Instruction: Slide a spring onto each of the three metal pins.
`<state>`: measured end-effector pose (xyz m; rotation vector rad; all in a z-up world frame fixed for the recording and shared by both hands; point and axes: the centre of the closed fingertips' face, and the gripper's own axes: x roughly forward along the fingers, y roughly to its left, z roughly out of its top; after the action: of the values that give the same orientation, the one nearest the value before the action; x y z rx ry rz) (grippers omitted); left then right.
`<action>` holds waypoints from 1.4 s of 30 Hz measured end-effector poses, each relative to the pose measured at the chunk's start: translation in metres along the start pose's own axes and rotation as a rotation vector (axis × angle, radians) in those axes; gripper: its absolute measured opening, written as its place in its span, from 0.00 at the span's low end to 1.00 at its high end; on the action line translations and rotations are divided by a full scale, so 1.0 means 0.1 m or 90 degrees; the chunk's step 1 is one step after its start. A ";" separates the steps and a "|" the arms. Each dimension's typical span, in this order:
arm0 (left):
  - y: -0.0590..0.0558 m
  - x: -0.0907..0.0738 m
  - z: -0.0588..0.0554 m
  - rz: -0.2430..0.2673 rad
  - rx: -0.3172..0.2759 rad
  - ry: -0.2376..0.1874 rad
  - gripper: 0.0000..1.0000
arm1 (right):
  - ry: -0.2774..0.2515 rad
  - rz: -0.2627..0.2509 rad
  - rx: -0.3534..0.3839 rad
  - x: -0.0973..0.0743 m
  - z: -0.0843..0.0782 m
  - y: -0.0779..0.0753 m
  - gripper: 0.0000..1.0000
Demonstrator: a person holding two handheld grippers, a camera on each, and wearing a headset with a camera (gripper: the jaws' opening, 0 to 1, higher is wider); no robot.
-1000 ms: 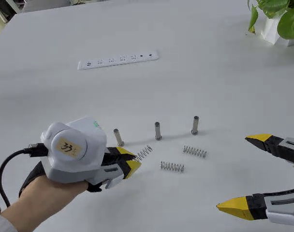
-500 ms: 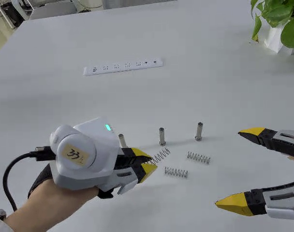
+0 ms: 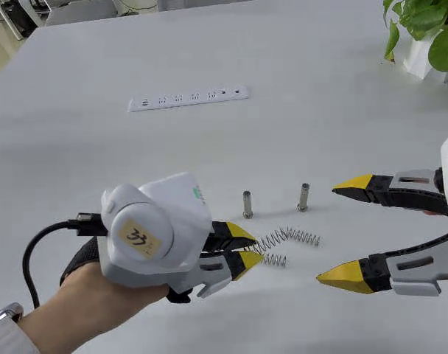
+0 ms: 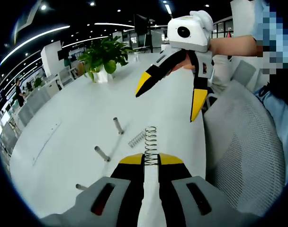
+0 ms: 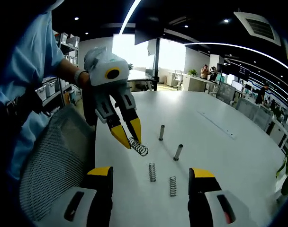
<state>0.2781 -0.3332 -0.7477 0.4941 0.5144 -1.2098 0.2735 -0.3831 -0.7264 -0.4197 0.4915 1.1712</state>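
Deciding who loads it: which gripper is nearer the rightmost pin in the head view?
Right. The right gripper hangs open just right of the rightmost pin, upper jaw tip close beside it. The left gripper, shut on a spring, sits farther off, lower left.

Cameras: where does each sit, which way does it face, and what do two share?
Head view: headset, looking down at the white table; left gripper, hand and right gripper show.
Left gripper view: on the left gripper, looking past its shut jaws and coiled metal spring toward the right gripper.
Right gripper view: on the right gripper, looking between its open jaws at the left gripper.
Shared: both gripper views see the upright metal pins.
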 end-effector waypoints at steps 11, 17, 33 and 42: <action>-0.21 0.07 0.05 -0.047 0.052 0.001 0.07 | 0.040 0.093 -0.061 0.09 -0.04 0.18 0.31; -0.30 0.08 0.08 -0.067 0.061 -0.008 0.07 | 0.050 0.123 -0.053 0.12 -0.06 0.27 0.22; -0.43 0.06 0.07 -0.100 0.062 -0.021 0.07 | 0.056 0.167 -0.047 0.11 -0.09 0.44 0.07; -0.47 0.09 0.05 -0.109 0.062 -0.014 0.07 | 0.065 0.173 -0.049 0.09 -0.07 0.46 0.07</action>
<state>0.2365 -0.3557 -0.7532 0.5275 0.4878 -1.4077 0.2321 -0.3646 -0.7400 -0.4914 0.6073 1.4397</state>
